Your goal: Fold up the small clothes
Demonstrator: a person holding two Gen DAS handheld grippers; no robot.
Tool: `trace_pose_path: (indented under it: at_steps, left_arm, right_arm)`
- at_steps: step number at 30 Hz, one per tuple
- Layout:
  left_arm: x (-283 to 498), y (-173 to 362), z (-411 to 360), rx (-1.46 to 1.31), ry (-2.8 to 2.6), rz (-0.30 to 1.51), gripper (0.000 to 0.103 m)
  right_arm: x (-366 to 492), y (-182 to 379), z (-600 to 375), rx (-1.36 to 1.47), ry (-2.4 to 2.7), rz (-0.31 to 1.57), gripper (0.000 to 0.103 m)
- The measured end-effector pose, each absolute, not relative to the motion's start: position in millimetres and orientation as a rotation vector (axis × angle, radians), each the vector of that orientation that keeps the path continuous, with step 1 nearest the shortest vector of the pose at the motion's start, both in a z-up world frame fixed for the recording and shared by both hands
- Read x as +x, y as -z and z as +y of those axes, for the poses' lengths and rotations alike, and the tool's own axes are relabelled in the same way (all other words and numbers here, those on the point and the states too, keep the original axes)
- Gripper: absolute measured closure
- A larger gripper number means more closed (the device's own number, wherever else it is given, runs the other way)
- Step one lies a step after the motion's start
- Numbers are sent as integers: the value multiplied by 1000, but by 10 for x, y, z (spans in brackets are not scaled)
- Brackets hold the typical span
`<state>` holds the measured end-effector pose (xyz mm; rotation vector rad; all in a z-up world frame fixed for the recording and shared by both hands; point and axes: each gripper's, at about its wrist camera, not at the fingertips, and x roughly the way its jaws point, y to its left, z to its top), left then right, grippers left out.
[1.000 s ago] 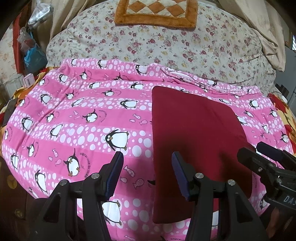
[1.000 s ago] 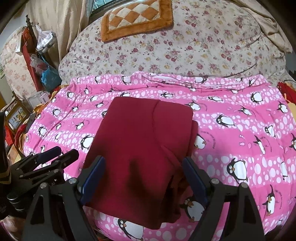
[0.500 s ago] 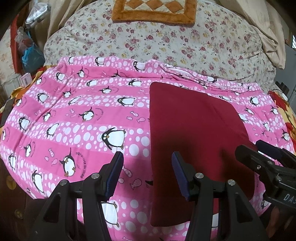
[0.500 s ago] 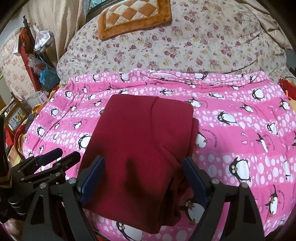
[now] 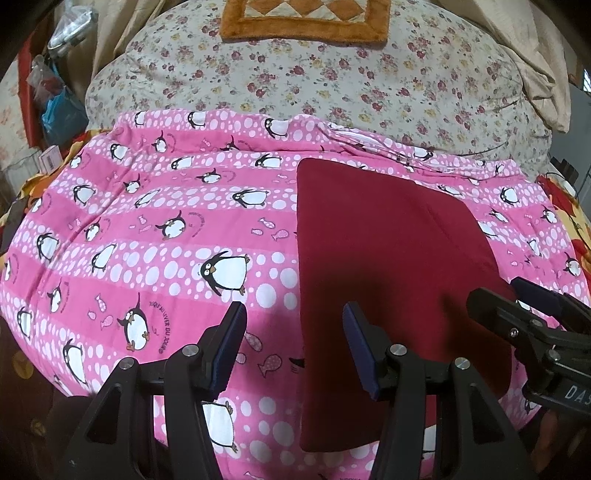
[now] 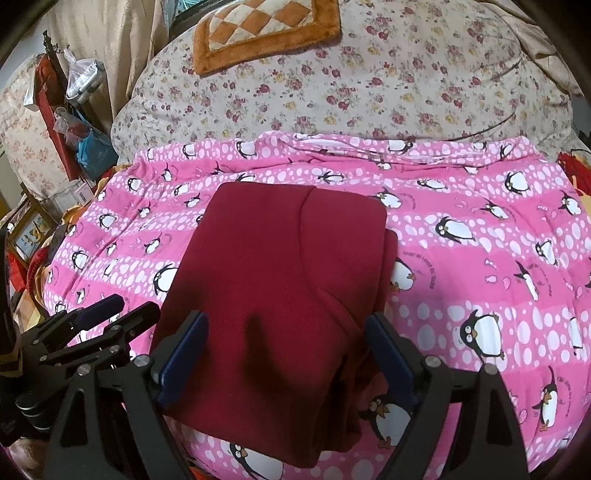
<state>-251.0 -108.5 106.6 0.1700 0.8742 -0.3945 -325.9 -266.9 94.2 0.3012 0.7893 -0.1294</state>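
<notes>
On the penguin bedspread (image 5: 147, 229) the maroon garment (image 6: 273, 280) lies folded into a rectangle, seemingly finished, both the left hand-held gripper (image 5: 293, 332) and right hand-held gripper (image 6: 286, 349) spread apart, empty.

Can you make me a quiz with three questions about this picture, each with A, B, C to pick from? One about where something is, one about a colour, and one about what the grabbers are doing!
1. Where does the folded cloth lie?
A. on the penguin blanket
B. on the checked cushion
C. on the floor

2. What colour is the folded cloth?
A. blue
B. dark red
C. yellow

3. How are the right gripper and the left gripper?
A. both open, holding nothing
B. both shut on the cloth
C. one open, one shut

Answers:
1. A, pink penguin fabric shows all round it.
2. B, it is dark red all over in both views.
3. A, each pair of fingers stands wide apart with nothing pinched.
</notes>
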Motion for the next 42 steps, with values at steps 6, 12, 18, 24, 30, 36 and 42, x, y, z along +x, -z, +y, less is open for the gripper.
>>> trace_pose_path:
  at_steps: [6,12,18,24,30,36,42]
  left_arm:
    - [-2506,-1061,-1082,171,394,876,69]
    - [-2503,-1062,-1084,172,395,877,69]
    - [-2504,-1062,-1087,171,394,877,69]
    - [-2502,-1060,-1089,172,395,878,69]
    - [-2489,-1053,-1117,175,404,880,69]
    - [-2473,-1030,-1135,175,410,885,69]
    - [-2444,-999,-1146,160,441,891,69]
  right_arm:
    - [-3250,-903,-2673,320,127,803,13]
    - [-3249,-902,-2662,315,127,803,13]
    - [-3247,-911,-2665,317,129,805,13]
    - [-3232,-900,-2658,312,126,810,13]
    - [-3219,-895,-2650,312,125,819,12]
    - [-3185,-878,-2645,303,124,829,12]
    - [-3157,-867,-2656,299,121,836,12]
